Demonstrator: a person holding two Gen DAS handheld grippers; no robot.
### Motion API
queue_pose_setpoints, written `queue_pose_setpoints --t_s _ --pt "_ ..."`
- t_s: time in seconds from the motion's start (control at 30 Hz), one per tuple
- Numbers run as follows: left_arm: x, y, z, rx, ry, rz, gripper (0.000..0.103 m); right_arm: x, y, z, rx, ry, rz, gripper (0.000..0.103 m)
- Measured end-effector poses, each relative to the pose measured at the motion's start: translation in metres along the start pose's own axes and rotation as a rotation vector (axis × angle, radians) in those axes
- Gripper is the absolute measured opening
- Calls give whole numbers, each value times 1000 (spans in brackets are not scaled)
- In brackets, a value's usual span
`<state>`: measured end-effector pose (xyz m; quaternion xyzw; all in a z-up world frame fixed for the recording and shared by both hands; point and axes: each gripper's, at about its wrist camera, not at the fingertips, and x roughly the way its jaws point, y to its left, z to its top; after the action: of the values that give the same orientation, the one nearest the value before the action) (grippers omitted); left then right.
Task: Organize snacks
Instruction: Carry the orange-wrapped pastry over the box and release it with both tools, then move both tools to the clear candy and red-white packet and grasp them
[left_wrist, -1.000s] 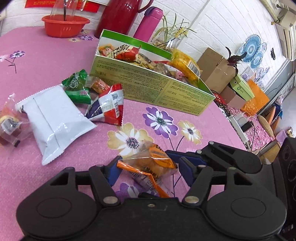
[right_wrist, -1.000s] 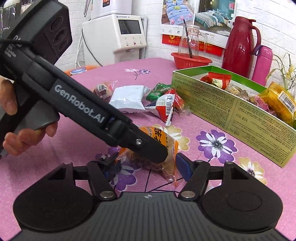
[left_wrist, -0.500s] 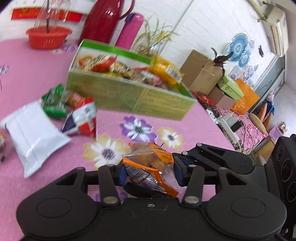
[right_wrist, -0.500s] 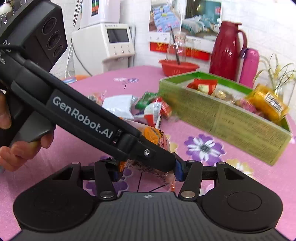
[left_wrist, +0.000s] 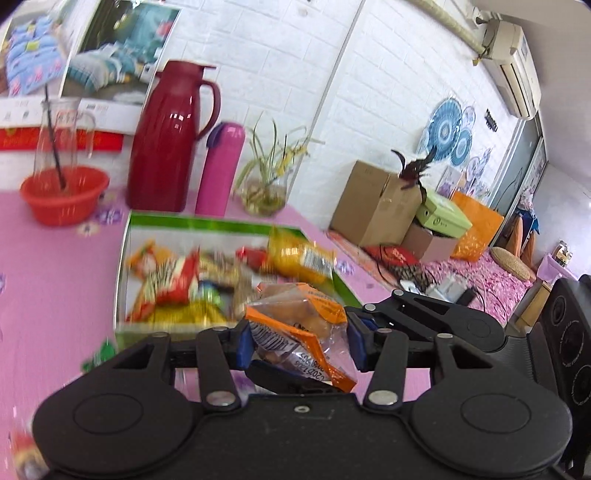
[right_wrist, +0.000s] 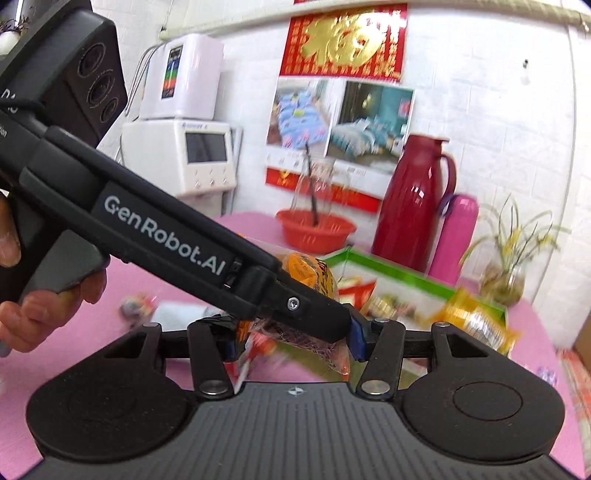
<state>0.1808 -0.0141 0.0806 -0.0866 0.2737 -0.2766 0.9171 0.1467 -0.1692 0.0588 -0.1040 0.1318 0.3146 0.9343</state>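
Left gripper (left_wrist: 300, 341) and right gripper (right_wrist: 291, 341) both clamp one orange snack packet (left_wrist: 295, 325) near green box (left_wrist: 229, 225); uneven release may drop it on the desk.

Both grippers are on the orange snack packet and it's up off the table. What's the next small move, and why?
Probably carry the orange snack packet forward over the green snack box before letting go. The left gripper and the right gripper both pinch it. The box lies just ahead, open and already holding other snacks, with the packet near its front wall.
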Motion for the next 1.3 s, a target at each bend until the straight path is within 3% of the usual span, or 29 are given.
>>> queue_pose_setpoints --t_s 0.27,0.5,0.53,0.57,0.63,0.87,1.1,1.3 --pt "40 21 32 26 -6 -16 11 34 -36 13 22 -28 -30 87" --pt "76 44 39 43 19 5 16 71 -58 6 48 -30 -28 87" --pt "83 48 37 43 33 27 23 78 -61 2 52 -20 -23 88" --pt "89 52 34 42 45 60 57 86 -63 0 52 -3 -17 90" --pt "96 59 27 33 49 141 98 95 -65 -8 55 41 -42 103" --pt "93 72 21 3 50 176 101 92 -64 -16 54 50 -35 103" --pt "64 55 19 4 8 267 103 67 -56 -9 57 9 -73 103" --pt "40 44 8 -44 41 319 103 39 -44 -11 58 0 -82 103"
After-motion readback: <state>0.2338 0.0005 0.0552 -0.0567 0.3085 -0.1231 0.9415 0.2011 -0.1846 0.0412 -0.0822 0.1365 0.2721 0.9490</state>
